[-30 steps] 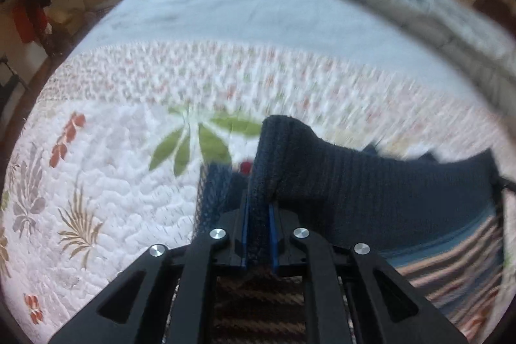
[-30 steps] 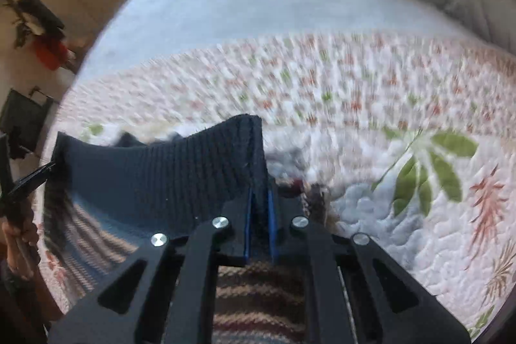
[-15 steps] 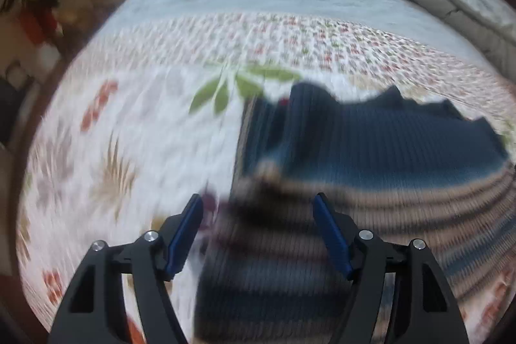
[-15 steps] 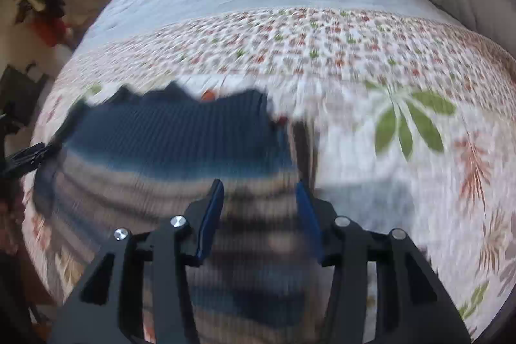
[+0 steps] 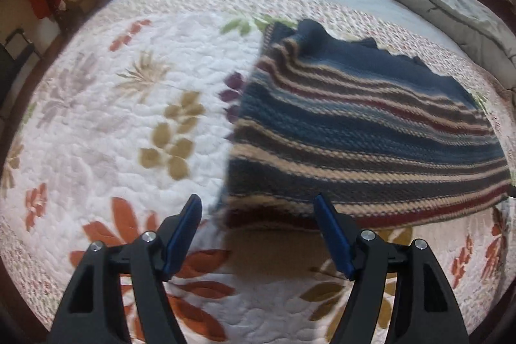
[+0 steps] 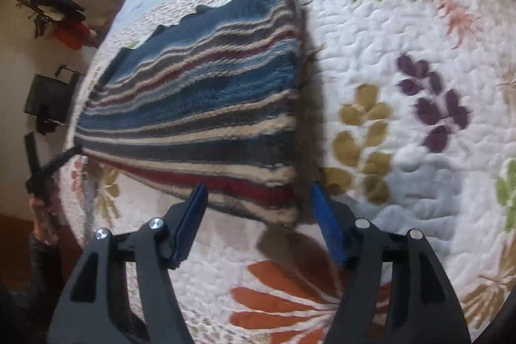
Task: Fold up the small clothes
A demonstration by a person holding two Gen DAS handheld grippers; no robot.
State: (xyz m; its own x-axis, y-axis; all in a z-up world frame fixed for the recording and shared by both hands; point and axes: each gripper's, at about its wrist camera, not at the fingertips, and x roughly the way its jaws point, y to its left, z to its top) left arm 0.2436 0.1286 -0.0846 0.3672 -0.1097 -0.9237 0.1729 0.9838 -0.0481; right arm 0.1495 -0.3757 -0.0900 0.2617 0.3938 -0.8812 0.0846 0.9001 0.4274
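A: Were the tongs pinching anything?
B: No; the left gripper (image 5: 256,211) and right gripper (image 6: 258,199) had just spread and stood empty; a second earlier both clamped the navy hem.
A: And beyond?
B: The striped knit sweater (image 5: 364,131) lay folded, flat on the floral quilt (image 5: 106,131).

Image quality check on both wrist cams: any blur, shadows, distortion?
Left wrist: fisheye bend, quilt print smeared at left, striped knit fairly sharp, shadow under its near edge. Right wrist: knit stripes blurred, dark shadow along its right edge, purple leaves soft.
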